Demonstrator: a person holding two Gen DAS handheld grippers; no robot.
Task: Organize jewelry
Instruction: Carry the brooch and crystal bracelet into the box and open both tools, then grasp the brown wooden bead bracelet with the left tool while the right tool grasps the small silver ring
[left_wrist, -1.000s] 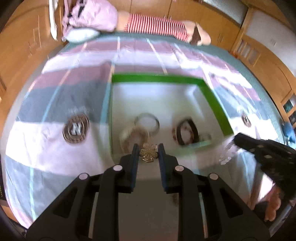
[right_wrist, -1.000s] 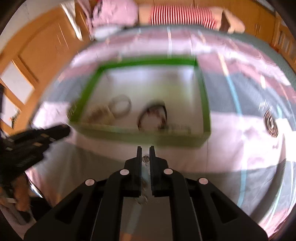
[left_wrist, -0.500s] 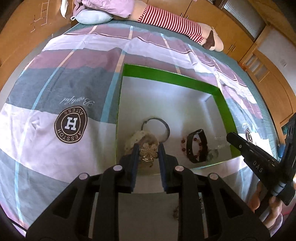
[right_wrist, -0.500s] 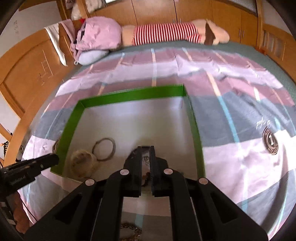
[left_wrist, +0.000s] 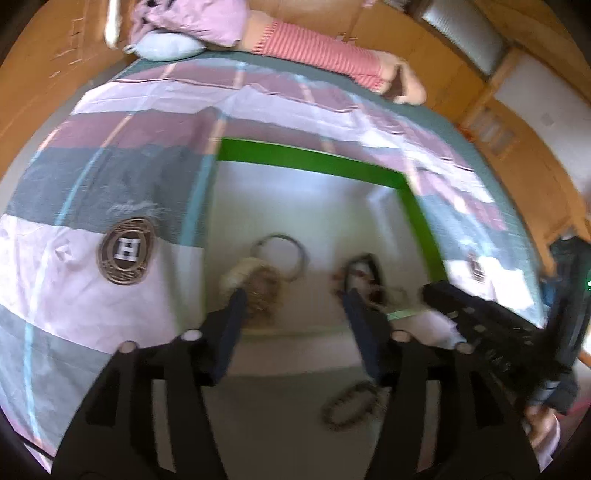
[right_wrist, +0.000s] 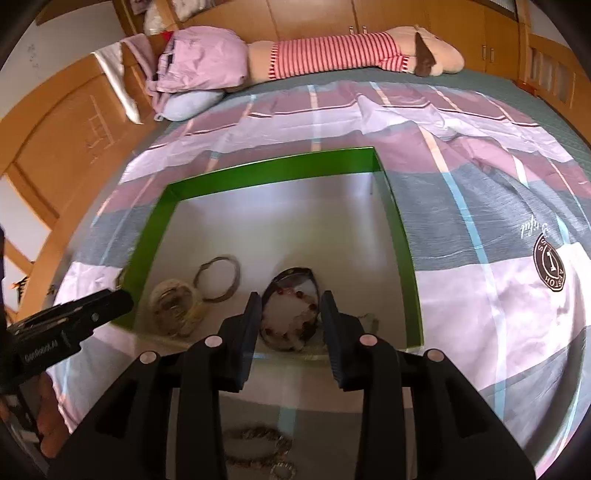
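A green-rimmed tray (left_wrist: 314, 158) (right_wrist: 266, 170) with a white floor lies on the bed. My left gripper (left_wrist: 295, 306) hangs over its near edge, jaws opening, nothing pressed between the pads. Just beyond its left finger a gold flower brooch (left_wrist: 262, 291) rests on a beige coil (right_wrist: 173, 302). A silver bangle (left_wrist: 280, 254) (right_wrist: 218, 273) lies behind them. My right gripper (right_wrist: 290, 310) is over the tray's near side, jaws opening and empty. A dark bracelet with red beads (right_wrist: 291, 291) (left_wrist: 360, 273) shows on the tray floor between its fingers.
A chain (right_wrist: 258, 443) (left_wrist: 351, 402) lies on the quilt in front of the tray. A striped plush toy (right_wrist: 332, 55) and a pink pillow (right_wrist: 203, 66) lie at the bed's far end, with wooden cupboards around. Each gripper shows in the other's view: left gripper (right_wrist: 74, 314), right gripper (left_wrist: 480, 325).
Both grippers have opened. The gold brooch has left the left pads and now lies in the tray. The small piece between the right pads is gone from them.
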